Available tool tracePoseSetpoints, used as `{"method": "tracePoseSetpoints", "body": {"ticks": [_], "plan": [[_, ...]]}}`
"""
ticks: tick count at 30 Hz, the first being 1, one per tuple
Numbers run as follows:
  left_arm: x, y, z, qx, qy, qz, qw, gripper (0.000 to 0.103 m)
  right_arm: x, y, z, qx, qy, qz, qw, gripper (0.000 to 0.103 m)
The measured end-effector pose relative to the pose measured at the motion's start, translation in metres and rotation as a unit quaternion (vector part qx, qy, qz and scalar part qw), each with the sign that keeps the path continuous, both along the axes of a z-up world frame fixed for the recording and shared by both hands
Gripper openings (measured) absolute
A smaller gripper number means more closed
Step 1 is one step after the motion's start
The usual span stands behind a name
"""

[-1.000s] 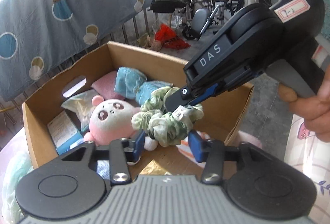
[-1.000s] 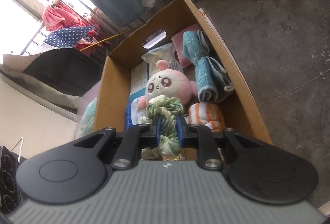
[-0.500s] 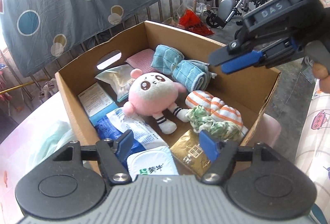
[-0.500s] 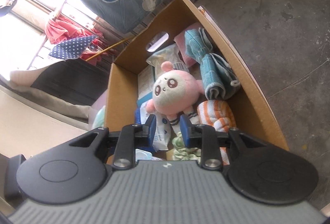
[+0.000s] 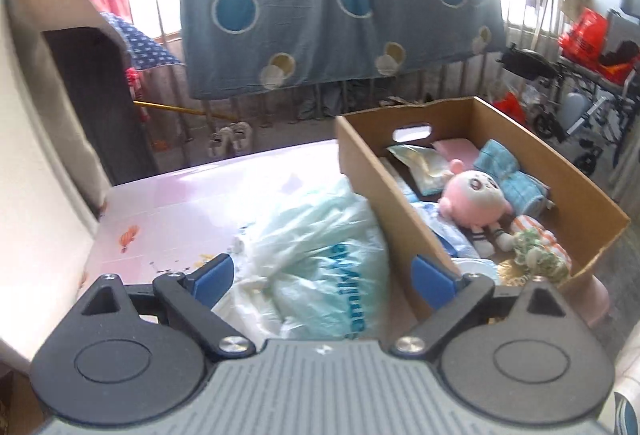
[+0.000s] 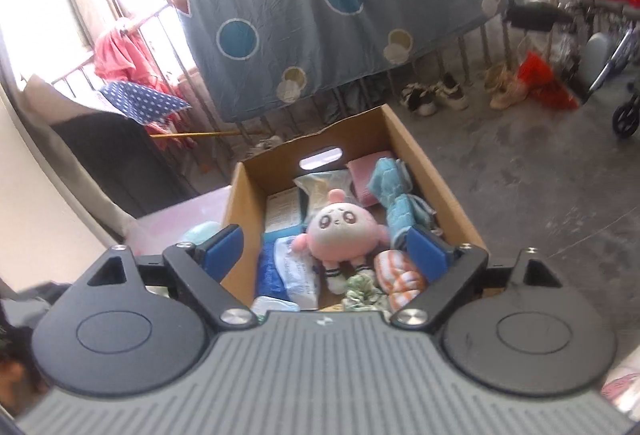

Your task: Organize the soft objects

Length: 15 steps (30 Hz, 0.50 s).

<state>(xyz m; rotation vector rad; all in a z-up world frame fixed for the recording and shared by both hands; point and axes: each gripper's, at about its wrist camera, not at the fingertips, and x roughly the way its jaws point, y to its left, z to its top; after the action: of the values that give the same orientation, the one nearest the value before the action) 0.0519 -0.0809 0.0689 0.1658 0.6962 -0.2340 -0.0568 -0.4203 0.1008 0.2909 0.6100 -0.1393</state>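
Nearby, plastic bag (image 5: 320, 267) beside cardboard box (image 5: 384, 203), both fingers opening, empty.

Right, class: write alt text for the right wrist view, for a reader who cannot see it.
An empty right hand-held gripper, jaws opening, hangs above a cardboard box holding a pink plush doll, teal towels, an orange-striped cloth and a green scrunchie. A blue spotted sheet hangs behind.

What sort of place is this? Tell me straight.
Probably a home balcony or enclosed porch used for drying laundry and storage: a dotted blue sheet hangs over a metal railing, shoes sit on the bare concrete floor, and a wheelchair is parked nearby.
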Motion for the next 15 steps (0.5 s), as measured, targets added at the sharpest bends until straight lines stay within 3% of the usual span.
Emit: {"method": "tracePoseSetpoints", "body": {"ticks": [1, 3, 10, 15], "plan": [[-0.002, 0.007, 0.002, -0.002, -0.002, 0.010, 0.9999, 0.101, -0.004, 0.012, -0.002, -0.034, 0.005, -0.011, 0.999, 0.102], [-0.008, 0.022, 0.005, -0.012, -0.002, 0.023, 0.9997, 0.103, -0.009, 0.035, -0.008, -0.086, 0.016, -0.025, 0.996, 0.102], [-0.020, 0.043, -0.003, -0.020, 0.012, 0.074, 0.9970, 0.103, -0.022, 0.089, -0.039, -0.169, 0.051, -0.046, 0.983, 0.102], [-0.029, 0.040, -0.010, -0.025, 0.019, 0.097, 0.9948, 0.103, -0.016, 0.105, -0.062, -0.209, 0.085, -0.042, 0.973, 0.102]]}}
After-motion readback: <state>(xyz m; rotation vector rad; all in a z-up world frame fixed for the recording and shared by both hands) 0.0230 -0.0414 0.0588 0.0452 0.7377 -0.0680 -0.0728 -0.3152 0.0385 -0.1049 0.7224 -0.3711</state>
